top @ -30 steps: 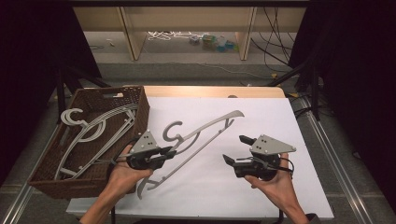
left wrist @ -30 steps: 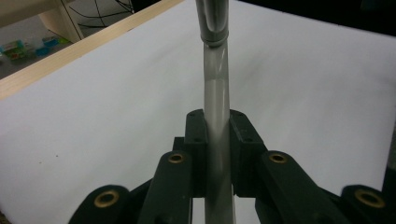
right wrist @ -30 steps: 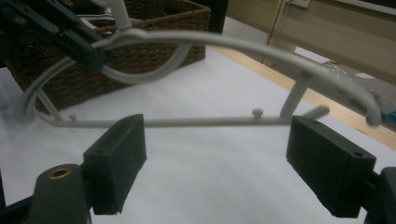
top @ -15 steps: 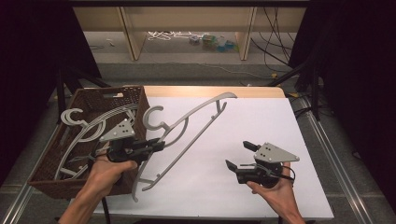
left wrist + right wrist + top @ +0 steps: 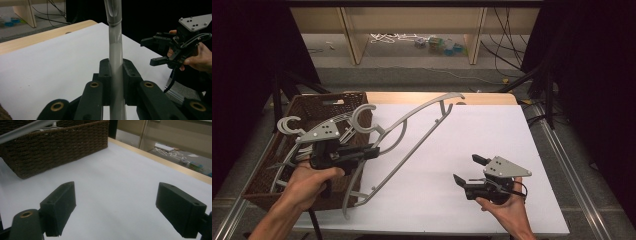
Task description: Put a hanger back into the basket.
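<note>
The left gripper [image 5: 373,151] squeezes the bar of a grey hanger [image 5: 412,131] and holds it in the air, over the left side of the white table [image 5: 492,135]. The hanger's hook is near the brown basket [image 5: 319,106], where more hangers [image 5: 287,125] lie. On the right, the right gripper [image 5: 467,170] hangs with its jaws wide apart, holding nothing.

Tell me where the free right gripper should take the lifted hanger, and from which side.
Probably the straight bottom bar of the hanger, partway along, approached from the right over the white table. That bar is thin, even, and faces the open right gripper. The left gripper already clamps the curved arm near the hook, and the basket blocks the left.
</note>
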